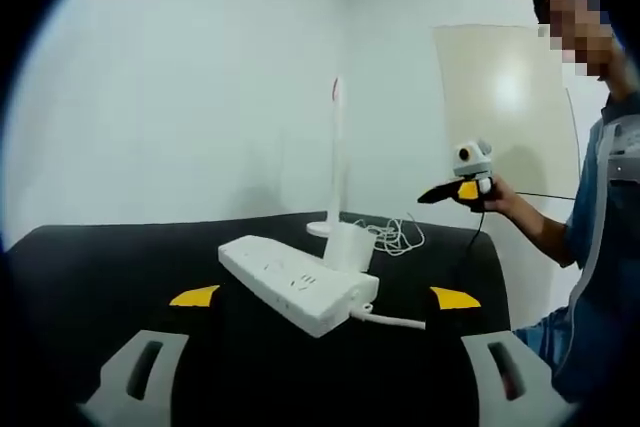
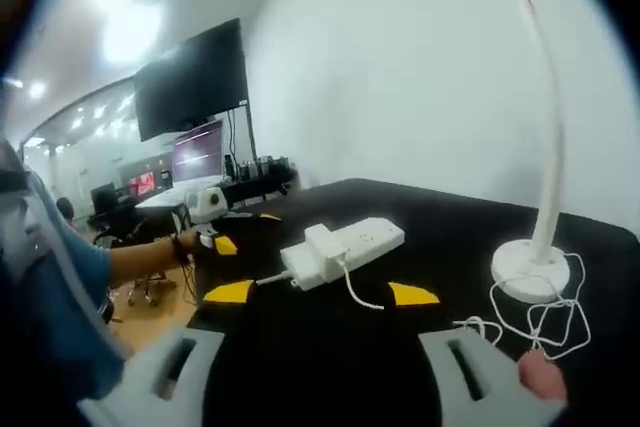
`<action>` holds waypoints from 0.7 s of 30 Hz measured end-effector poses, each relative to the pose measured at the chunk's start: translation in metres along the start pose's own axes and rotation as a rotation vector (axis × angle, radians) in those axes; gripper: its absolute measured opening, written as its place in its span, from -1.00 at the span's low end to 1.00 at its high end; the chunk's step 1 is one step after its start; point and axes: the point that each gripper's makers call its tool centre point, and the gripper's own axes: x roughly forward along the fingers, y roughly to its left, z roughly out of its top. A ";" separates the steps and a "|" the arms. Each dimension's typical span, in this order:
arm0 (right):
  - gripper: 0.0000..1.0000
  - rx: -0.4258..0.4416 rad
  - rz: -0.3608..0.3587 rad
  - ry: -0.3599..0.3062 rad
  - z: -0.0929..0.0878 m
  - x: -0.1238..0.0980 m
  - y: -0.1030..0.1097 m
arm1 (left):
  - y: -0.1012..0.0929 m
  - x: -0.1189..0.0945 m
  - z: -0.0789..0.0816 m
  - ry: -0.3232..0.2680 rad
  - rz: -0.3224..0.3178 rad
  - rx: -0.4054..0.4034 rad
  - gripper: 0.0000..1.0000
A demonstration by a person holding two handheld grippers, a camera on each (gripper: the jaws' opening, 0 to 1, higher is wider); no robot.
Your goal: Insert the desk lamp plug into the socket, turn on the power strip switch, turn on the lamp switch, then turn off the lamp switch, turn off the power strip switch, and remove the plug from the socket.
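Both tools, left [image 1: 325, 297] and right [image 2: 315, 293], are being held open above the desk [image 1: 100, 267], the plug [image 1: 346, 246] sitting in the power strip [image 1: 295, 284].

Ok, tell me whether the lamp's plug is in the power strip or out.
In. The white plug stands seated on top of the power strip, its cord running back toward the desk lamp.
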 end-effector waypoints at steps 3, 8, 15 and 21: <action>0.07 -0.022 -0.018 0.016 -0.004 -0.006 -0.003 | -0.003 0.008 0.000 0.020 -0.012 0.019 0.58; 0.12 -0.023 -0.034 0.022 -0.007 -0.017 -0.010 | -0.001 0.014 0.004 0.010 -0.026 0.018 0.60; 0.16 -0.033 -0.052 -0.039 0.002 -0.034 -0.018 | -0.005 0.018 0.001 0.021 -0.046 0.020 0.61; 0.19 -0.024 -0.087 -0.025 -0.007 -0.043 -0.029 | -0.009 0.021 0.000 0.027 -0.056 0.025 0.64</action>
